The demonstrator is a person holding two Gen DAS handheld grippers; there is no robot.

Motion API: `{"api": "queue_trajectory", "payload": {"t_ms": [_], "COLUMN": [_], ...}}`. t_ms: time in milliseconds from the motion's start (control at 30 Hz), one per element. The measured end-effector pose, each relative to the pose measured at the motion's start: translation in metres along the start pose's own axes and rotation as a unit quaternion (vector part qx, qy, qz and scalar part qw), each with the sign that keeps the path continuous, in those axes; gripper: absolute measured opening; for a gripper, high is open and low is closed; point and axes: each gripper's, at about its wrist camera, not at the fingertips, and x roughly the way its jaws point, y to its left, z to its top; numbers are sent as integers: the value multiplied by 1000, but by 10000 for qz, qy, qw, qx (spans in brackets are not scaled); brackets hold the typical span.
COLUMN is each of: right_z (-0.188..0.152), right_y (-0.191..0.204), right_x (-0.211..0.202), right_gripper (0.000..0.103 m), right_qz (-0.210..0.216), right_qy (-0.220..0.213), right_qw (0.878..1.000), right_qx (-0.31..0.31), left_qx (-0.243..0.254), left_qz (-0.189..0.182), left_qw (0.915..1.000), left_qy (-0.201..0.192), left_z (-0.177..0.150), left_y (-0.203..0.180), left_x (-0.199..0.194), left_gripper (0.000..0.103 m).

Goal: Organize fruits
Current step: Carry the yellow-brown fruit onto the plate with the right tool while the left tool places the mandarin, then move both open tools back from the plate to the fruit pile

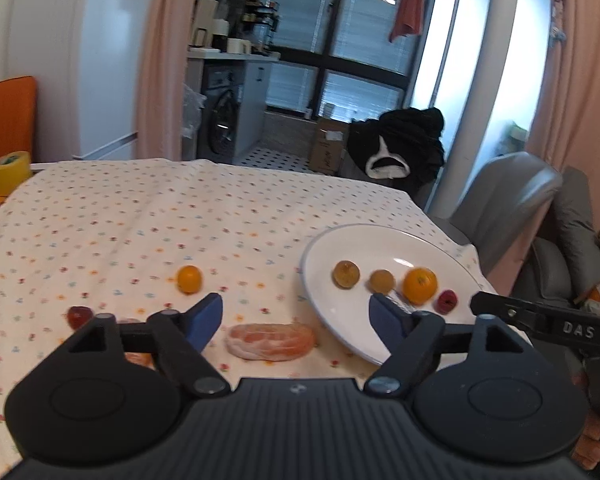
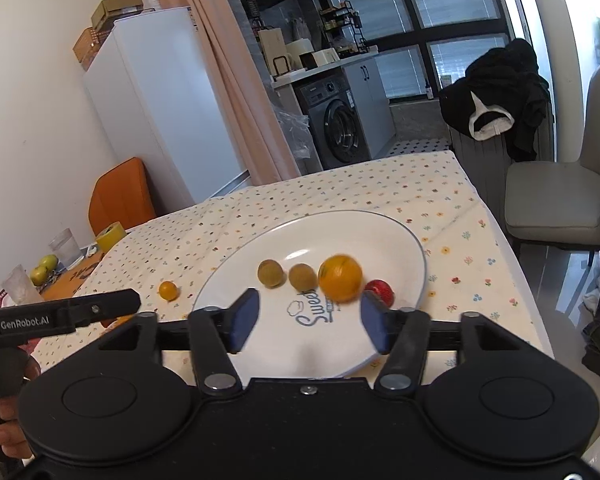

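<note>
Mid-sort: 4 fruits on plate (image 2: pixel 400 240), both tongs wide open & empty – left tongs (image 1: pixel 296 322) next should close on peeled segment (image 1: pixel 271 341) on bench (image 1: pixel 140 216), right tongs (image 2: pixel 309 320) over plate.

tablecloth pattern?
Cream tablecloth dotted with small multicoloured flowers; clearest in the left wrist view.

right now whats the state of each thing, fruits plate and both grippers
left gripper: open, empty
right gripper: open, empty
plate: holds four fruits
orange: on plate
strawberry: on plate
small orange: on cloth
peeled segment: on cloth
</note>
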Motion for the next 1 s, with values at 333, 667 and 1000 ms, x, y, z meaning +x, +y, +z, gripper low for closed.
{"api": "queue_trajectory", "payload": {"t_ms": [333, 667, 1000], "right_z": [4, 5, 1], "right_y": [30, 61, 86], "right_x": [0, 0, 3], "right_gripper": [83, 98, 103], "right_qz": [92, 249, 452], "right_qy": [-22, -17, 139], "right_qw": [9997, 9990, 9979], "right_qx": [-221, -371, -437], "left_qx": [-323, -598, -692], "left_qz": [406, 647, 745], "left_qw": [9982, 9951, 9939], "left_qy": [-315, -449, -425], "left_z": [0, -4, -16], "left_y": [35, 67, 86], "left_x": [-26, -52, -69], "left_gripper": [93, 96, 98]}}
